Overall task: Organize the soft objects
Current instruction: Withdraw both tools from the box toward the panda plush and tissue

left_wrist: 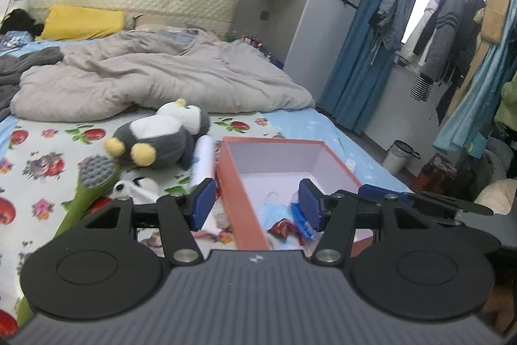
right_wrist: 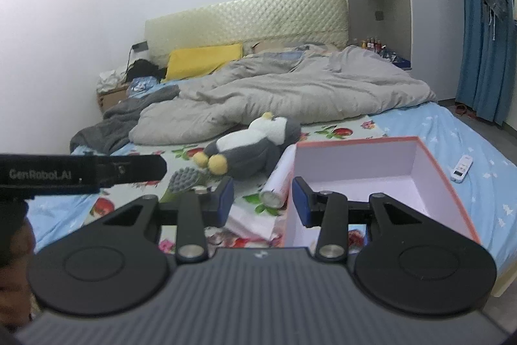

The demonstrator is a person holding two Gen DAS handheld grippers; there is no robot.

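Both grippers hover over the bed, jaws spread, nothing between them: left gripper (left_wrist: 255, 204), right gripper (right_wrist: 262, 199). Pink box (left_wrist: 245, 202) lies open just ahead, wrappers inside. Left of it, a white cylinder (left_wrist: 203, 164), then the penguin plush (left_wrist: 161, 134) on the fruit-print sheet (left_wrist: 38, 157).

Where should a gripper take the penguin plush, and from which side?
Grip the penguin across its grey-and-white belly, coming from above. It lies on its side on the bed, yellow feet toward the camera, so the soft, round midsection faces up and clear. The box stands close on its right, so a side approach looks cramped.
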